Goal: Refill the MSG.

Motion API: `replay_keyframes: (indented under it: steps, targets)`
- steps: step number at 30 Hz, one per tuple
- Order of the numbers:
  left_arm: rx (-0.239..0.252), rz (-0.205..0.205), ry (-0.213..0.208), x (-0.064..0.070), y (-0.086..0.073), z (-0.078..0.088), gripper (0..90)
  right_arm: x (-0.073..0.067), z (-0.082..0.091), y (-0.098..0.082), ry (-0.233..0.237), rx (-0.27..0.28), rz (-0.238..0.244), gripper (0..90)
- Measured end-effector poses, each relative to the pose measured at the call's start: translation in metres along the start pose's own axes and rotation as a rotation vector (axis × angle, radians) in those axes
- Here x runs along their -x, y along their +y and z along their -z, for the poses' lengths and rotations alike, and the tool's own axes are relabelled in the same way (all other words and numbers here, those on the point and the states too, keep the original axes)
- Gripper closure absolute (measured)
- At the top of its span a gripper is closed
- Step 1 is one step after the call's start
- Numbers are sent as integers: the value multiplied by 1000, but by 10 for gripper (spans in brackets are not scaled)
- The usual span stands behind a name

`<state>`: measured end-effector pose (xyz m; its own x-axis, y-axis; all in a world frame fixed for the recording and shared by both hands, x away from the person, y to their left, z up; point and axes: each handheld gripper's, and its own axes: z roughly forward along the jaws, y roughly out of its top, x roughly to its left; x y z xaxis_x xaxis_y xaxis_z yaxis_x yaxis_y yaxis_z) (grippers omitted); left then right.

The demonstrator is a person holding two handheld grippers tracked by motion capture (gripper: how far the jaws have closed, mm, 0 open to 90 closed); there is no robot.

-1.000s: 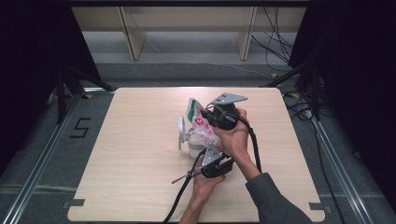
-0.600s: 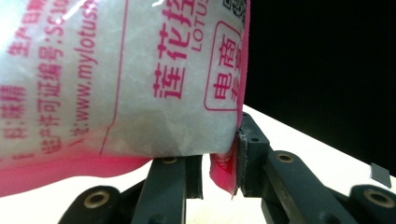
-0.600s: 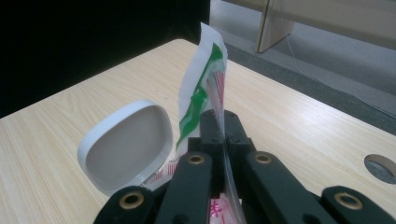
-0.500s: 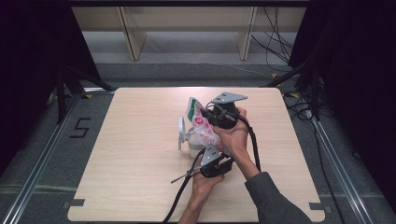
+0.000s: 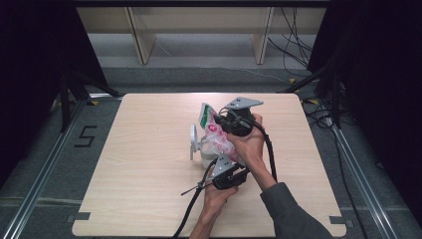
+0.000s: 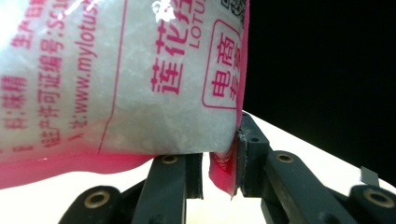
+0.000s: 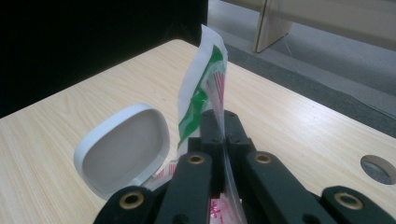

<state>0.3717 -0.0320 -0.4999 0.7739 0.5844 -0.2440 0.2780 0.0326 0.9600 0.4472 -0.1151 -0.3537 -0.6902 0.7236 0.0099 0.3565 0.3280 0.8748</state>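
Bag [image 5: 215,133] was clamped by both grippers [image 5: 222,125] [image 5: 220,164] above the open tub [image 5: 203,158], pouring apparently still unstarted.

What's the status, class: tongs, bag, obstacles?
Both tongs, left and right, clamped on the pink-printed plastic bag. Bag held above the white flip-lid container. Nothing blocking.

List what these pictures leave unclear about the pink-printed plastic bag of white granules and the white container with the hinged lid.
- Bag: its whole shape, high view, covered by right gripper and hand.
- Bag print: cut off by frame edges, left gripper view.
- White container: contents, high view, hidden behind the bag.
- Its lid: hinge hidden by the jaws, right gripper view.
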Motion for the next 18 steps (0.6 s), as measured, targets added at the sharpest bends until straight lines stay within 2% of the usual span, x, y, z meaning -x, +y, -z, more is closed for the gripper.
replay_keyframes:
  steps: [1,2,6,8,10,13,14,17,18]
  targets:
    - [-14,0,11,0,1,1,750,1,0,0,-5,3,4,900]
    - [-27,-4,19,1,1,2,751,0,0,0,-11,2,-14,900]
    - [-13,3,11,0,1,2,751,1,-2,0,-2,11,-3,900]
    - [-9,6,9,1,1,2,751,0,-2,-1,-17,19,-16,900]
    - [-17,-4,8,1,1,3,751,1,-2,0,-17,16,0,900]
    - [-6,-1,-9,0,1,1,751,1,-2,0,-18,14,-1,900]
    - [-8,-1,-2,1,1,1,751,1,-1,0,-14,-8,-2,900]
    - [-5,-2,4,1,1,3,751,2,-3,1,-9,2,13,900]
    - [-5,0,6,1,1,3,751,1,-3,0,-11,2,-7,900]
